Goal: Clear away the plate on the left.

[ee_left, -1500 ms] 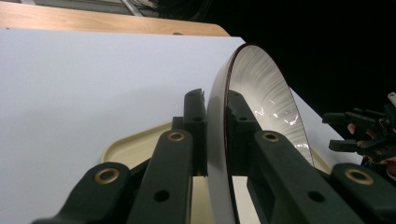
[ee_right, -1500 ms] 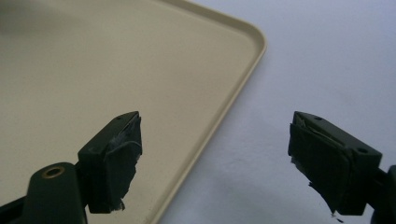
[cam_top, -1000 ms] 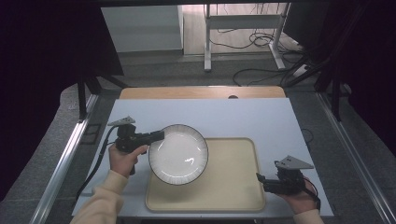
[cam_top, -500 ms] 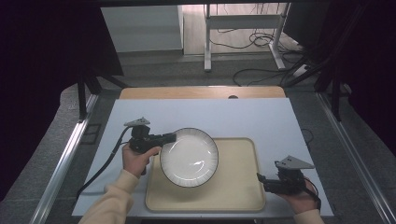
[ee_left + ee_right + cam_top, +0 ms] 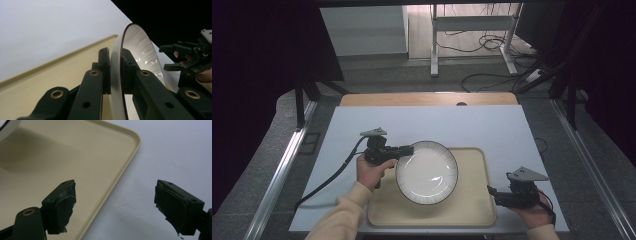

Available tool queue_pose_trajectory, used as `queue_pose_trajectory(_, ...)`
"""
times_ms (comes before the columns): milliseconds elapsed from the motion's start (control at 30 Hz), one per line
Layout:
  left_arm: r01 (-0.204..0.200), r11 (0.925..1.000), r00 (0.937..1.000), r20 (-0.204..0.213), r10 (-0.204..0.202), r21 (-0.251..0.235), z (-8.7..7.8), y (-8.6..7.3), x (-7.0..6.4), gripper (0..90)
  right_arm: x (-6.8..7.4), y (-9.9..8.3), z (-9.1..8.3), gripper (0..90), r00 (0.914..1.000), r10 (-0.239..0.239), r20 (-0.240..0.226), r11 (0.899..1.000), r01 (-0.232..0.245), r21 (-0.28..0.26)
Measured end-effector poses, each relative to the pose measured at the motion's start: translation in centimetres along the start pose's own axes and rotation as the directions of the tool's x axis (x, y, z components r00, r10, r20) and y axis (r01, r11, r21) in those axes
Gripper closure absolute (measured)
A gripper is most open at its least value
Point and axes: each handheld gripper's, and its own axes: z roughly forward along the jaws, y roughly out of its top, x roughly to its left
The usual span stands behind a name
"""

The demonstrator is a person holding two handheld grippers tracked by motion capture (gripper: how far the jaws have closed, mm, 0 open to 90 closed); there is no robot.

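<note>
The plate (image 5: 426, 171) is gripped at its rim by the left gripper (image 5: 404, 150), held tilted above the tray (image 5: 472, 210) at lower centre, yet to be set down, while the right gripper (image 5: 493, 194) is kept wide open.

Left hand-held gripper (image 5: 408, 149) carried plate (image 5: 427, 172) rightward, now over tray (image 5: 474, 210).

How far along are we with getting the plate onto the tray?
Done: left tongs are clamped on the plate rim. In hand: the plate hangs tilted above the tray. Left: lower it and release. Right tongs wait open at the tray's corner.
</note>
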Motion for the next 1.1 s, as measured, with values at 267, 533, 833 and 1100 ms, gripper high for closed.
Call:
queue_pose_trajectory(267,0.025,0.9995,0.9997,0.005,-0.025,0.020,1.2,-0.4,0.1,81.8,0.0,0.0,0.0,18.1,1.0000,-0.001,0.001,1.000,0.001,0.000)
queue_pose_trajectory(533,0.020,0.9972,0.9996,0.020,-0.022,0.072,3.6,-1.1,0.1,81.8,0.0,0.0,0.0,18.3,1.0000,-0.001,0.002,1.000,0.001,0.002)
queue_pose_trajectory(833,0.020,0.9941,0.9998,-0.011,-0.019,0.107,5.0,-1.7,0.6,81.9,0.0,-0.1,0.0,18.4,1.0000,-0.004,0.003,1.000,0.004,0.003)
queue_pose_trajectory(1100,0.033,0.9899,0.9968,-0.077,-0.023,0.138,6.2,-2.3,1.7,83.9,0.1,-0.1,0.1,18.3,0.9999,-0.010,0.004,1.000,0.010,0.008)
